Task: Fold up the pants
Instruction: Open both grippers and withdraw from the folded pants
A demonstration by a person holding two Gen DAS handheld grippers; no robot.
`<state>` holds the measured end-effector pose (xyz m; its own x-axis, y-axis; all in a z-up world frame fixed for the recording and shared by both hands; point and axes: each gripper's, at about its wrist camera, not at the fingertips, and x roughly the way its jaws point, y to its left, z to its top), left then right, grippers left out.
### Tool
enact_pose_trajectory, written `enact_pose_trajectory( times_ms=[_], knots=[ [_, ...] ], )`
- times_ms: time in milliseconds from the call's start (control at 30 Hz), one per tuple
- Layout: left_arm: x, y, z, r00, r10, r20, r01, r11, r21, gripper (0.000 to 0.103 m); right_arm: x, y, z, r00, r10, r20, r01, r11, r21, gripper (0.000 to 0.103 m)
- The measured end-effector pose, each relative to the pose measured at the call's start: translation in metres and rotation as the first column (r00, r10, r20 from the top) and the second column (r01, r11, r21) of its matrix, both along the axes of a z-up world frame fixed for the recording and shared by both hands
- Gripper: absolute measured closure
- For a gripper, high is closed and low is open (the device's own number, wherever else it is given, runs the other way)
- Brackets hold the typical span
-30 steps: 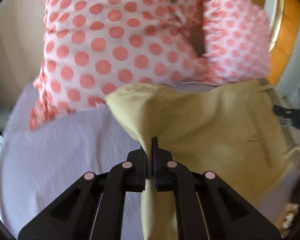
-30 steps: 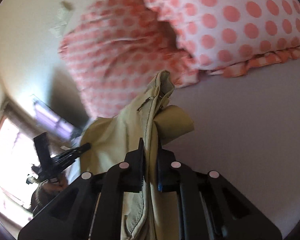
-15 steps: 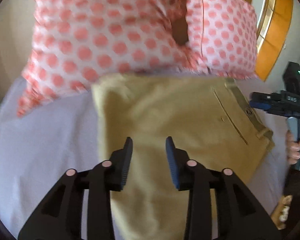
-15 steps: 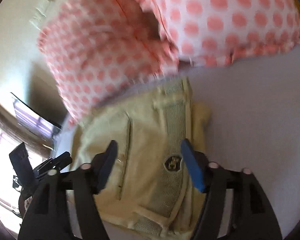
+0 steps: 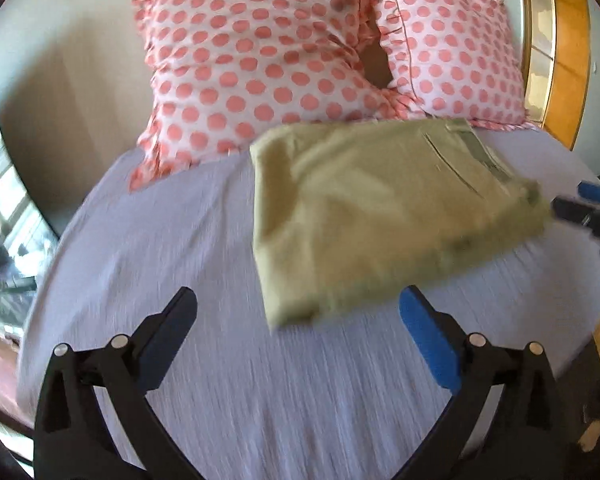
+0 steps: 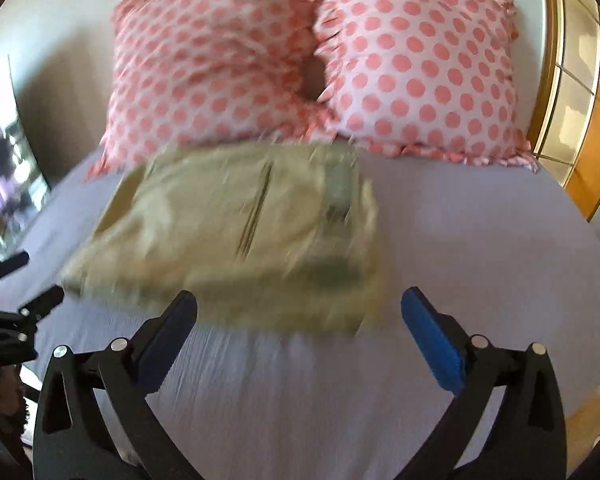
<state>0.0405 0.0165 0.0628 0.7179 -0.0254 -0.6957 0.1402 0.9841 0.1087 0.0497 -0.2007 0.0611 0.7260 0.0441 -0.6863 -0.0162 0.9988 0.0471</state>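
Pants, one khaki pair folded into a flat packet, lay on the lilac bed sheet in the left wrist view, just ahead of the left gripper. Its two fingers stood wide apart with nothing between them; the blue pad showed on the right-hand finger, and the near edge of the packet sat just beyond the fingertips without touching them. Two pink polka-dot pillows leaned against the wall behind, and the far edge of the packet reached their lower frills. At the right edge of this view the tips of the right gripper showed beside the waistband end of the packet; from here I could not tell how its fingers stood. A wooden frame rose at the upper right, and a dark screen stood at the left edge.

In the right wrist view the same single pair of pants was smeared by motion blur, so its pocket seam and waistband label read only as streaks. The right gripper held its two fingers wide apart and empty, the packet's near edge lying between and just past the tips. Both pillows appeared again, the right one sharper. Only this view showed the left gripper from outside, at the left edge, with its fingers parted, and a wide bare stretch of sheet to the right of the pants
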Motion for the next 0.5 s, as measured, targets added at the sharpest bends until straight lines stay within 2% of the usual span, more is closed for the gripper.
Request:
enact_pose_trajectory(
  times_ms=[167,267,333,400,500],
  knots=[
    [-0.024,-0.005,-0.026,0.999,0.048,-0.012,-0.047,0.998,0.034,0.002,-0.015,0.029,-0.038,0.998,-0.004,-0.07,0.003,1.0,-0.025,0.001],
    [-0.025,-0.006,-0.035,0.999,0.041,-0.03,-0.04,0.999,0.021,0.002,-0.014,0.037,-0.045,0.998,-0.024,-0.065,0.019,0.997,-0.072,0.001],
    [-0.024,-0.007,-0.041,0.998,0.049,-0.036,-0.048,0.998,0.027,0.002,-0.013,0.038,-0.05,0.996,-0.03,-0.087,0.024,0.997,-0.067,0.001],
    [-0.024,-0.004,-0.042,0.998,0.053,-0.036,-0.054,0.999,-0.001,0.002,-0.012,0.033,-0.054,0.994,-0.041,-0.1,0.038,0.999,-0.033,0.001],
    [-0.024,0.008,-0.047,0.997,0.059,-0.051,-0.064,0.993,-0.095,0.002,-0.015,0.032,-0.056,0.994,-0.054,-0.094,0.052,0.998,-0.023,0.001]
  ],
)
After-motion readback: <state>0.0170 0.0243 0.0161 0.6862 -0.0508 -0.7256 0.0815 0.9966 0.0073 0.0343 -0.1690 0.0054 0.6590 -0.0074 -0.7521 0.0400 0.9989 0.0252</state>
